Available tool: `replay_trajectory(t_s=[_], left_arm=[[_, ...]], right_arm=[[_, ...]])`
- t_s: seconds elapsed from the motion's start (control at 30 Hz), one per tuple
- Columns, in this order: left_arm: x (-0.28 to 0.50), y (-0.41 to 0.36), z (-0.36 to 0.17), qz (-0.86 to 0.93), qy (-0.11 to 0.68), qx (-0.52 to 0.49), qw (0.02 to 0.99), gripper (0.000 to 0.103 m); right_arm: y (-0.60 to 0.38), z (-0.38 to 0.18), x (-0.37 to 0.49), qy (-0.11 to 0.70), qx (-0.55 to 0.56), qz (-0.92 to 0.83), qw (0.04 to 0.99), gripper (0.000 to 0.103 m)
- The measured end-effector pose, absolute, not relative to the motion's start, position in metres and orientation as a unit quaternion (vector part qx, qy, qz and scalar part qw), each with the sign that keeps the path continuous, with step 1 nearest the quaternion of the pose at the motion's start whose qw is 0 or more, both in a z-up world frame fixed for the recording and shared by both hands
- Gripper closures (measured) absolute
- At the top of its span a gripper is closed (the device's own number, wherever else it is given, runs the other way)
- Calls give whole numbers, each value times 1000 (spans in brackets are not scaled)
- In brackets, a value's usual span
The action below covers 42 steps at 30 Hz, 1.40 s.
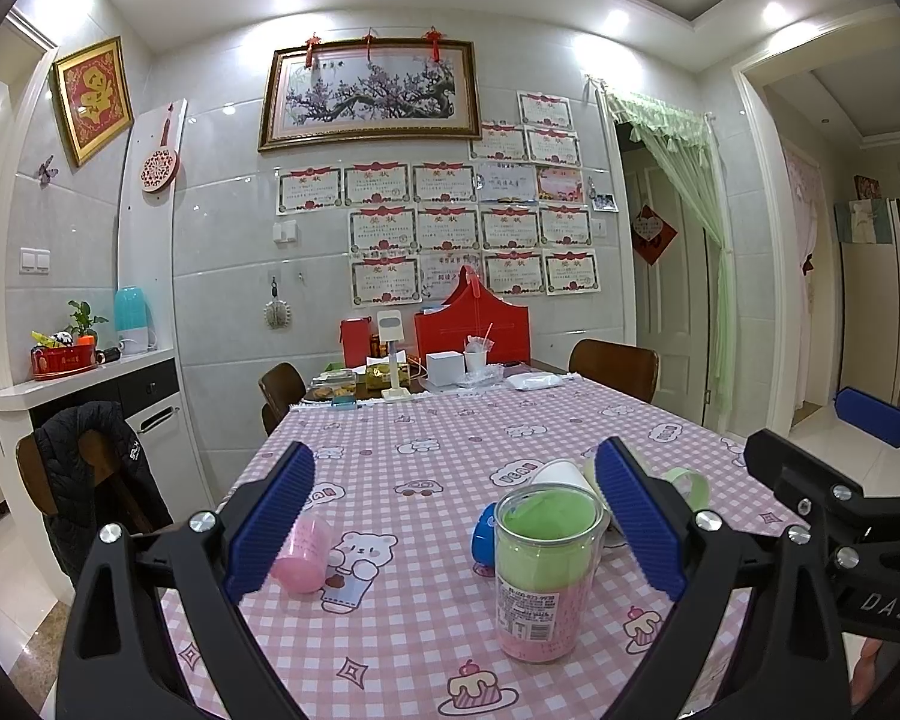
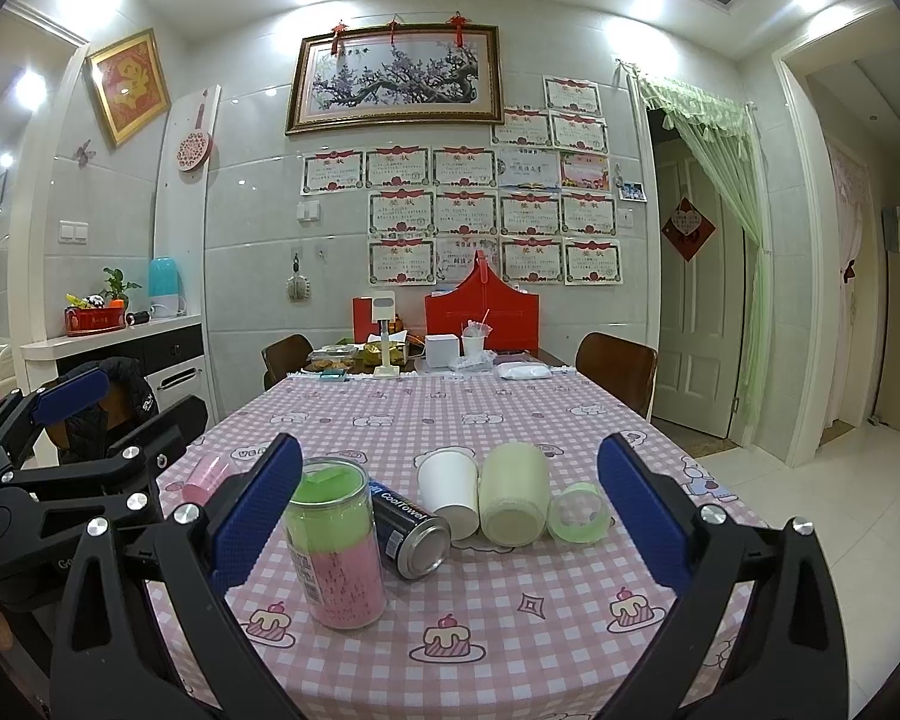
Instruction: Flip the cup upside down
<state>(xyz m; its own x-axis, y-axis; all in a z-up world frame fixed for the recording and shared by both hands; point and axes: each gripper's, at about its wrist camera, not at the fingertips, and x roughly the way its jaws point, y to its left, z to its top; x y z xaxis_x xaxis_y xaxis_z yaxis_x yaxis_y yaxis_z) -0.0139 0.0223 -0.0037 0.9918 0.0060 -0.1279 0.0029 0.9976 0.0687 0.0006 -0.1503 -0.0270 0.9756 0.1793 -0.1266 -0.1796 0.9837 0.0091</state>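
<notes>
A clear plastic cup [image 1: 546, 570] with green and pink filling stands on the pink checked tablecloth [image 1: 414, 630], bottom up as far as I can tell. It also shows in the right wrist view [image 2: 336, 546]. My left gripper [image 1: 453, 516] is open and empty, the cup between its fingers near the right one. My right gripper [image 2: 450, 516] is open and empty, the cup by its left finger. A white paper cup [image 2: 450, 495], a pale green cup [image 2: 513, 492], a small green cup [image 2: 579, 513], a dark can [image 2: 408, 531] and a pink cup [image 1: 303, 552] lie on their sides.
Boxes, a red bag [image 2: 480, 312] and food clutter the table's far end. Brown chairs [image 2: 618, 369] stand at both sides, one with a black jacket [image 1: 99, 480]. The right gripper shows in the left wrist view [image 1: 858, 480].
</notes>
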Motion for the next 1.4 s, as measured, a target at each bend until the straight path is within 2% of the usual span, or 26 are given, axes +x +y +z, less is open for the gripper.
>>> replay_trajectory(t_s=[1.4], left_arm=[[-12, 29, -10, 2, 71, 36, 997, 10]], right_arm=[[-150, -29, 2, 66, -1, 90, 994, 8]])
